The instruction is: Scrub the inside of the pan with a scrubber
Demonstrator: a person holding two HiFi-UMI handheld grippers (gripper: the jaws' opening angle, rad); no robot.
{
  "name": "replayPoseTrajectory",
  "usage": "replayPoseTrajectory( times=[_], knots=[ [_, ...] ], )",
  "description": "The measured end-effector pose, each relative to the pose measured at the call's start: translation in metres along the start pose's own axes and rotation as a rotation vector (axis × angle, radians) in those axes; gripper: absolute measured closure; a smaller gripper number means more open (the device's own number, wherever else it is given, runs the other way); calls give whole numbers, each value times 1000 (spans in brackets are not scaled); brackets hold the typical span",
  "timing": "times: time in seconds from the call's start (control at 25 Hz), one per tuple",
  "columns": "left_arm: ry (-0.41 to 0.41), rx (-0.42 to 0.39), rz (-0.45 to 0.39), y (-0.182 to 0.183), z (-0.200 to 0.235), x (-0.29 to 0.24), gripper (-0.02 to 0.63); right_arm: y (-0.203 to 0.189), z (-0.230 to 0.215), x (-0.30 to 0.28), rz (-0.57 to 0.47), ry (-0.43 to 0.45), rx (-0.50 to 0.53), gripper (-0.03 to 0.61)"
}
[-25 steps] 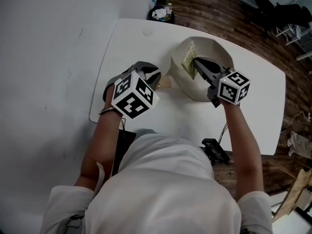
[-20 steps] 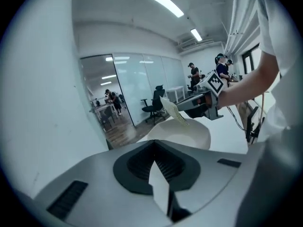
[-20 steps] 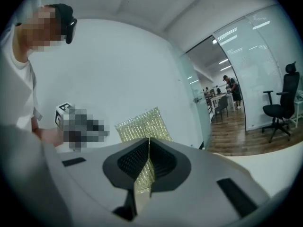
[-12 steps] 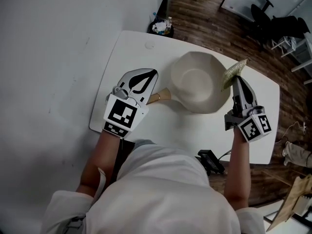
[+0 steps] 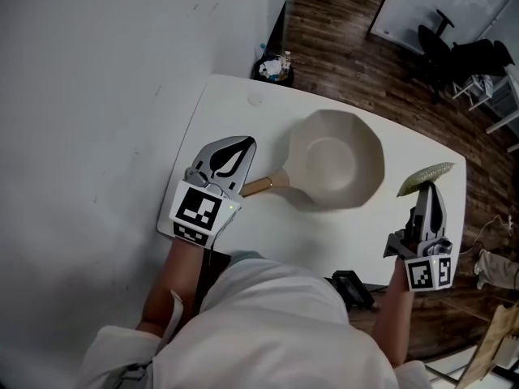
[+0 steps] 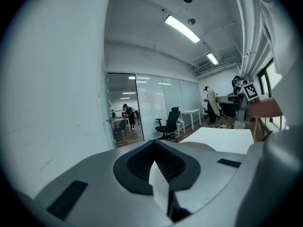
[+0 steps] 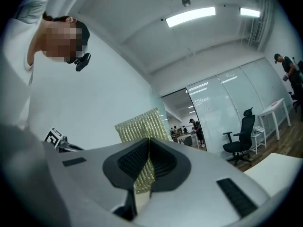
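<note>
The cream pan [image 5: 336,162] lies flat on the white table [image 5: 268,233], with nothing inside it and its wooden handle [image 5: 263,185] pointing left. My left gripper [image 5: 242,144] hovers just left of the handle, apart from it. Its jaws are shut with nothing between them, as the left gripper view [image 6: 154,144] also shows. To the right of the pan, my right gripper [image 5: 430,188] is raised over the table's right end and shut on the yellow-green scrubber [image 5: 425,176]. In the right gripper view [image 7: 148,141], the scrubber [image 7: 141,126] sticks up from between the jaws.
A grey wall runs along the table's left side. A small black device [image 5: 352,288] sits at the table's near edge. On the wooden floor beyond the table are a bin [image 5: 273,70] and office chairs [image 5: 442,39].
The right gripper drew the scrubber out of the pan and swung right and up. The left gripper came off the handle and rose. The pan went from tilted to flat.
</note>
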State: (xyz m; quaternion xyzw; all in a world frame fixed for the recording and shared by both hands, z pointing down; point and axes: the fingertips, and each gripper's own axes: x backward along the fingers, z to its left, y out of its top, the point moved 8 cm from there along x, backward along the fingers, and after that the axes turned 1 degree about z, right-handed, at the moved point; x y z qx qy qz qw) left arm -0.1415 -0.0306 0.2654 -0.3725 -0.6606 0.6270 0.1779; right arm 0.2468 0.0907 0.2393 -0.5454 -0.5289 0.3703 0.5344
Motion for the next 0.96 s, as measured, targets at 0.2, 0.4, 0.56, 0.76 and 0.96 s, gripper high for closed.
replayPoseTrajectory(
  times=[0.2,0.4,0.56,0.76,0.96],
  knots=[
    [-3,1,-3,-1,-2,3,601,5,6,6,-25,-9,19,552],
    [-15,6,-10,0,-6,3,601,5,10,11,-24,-12,28,552],
    [-29,30,-15,-2,-8,5,601,5,13,15,-24,-22,28,552],
    [-44,54,-27,-2,-6,7,601,9,17,17,-30,-33,41,552],
    [-38,36,-6,-4,-5,7,601,11,17,21,-33,-48,35,552]
  ],
)
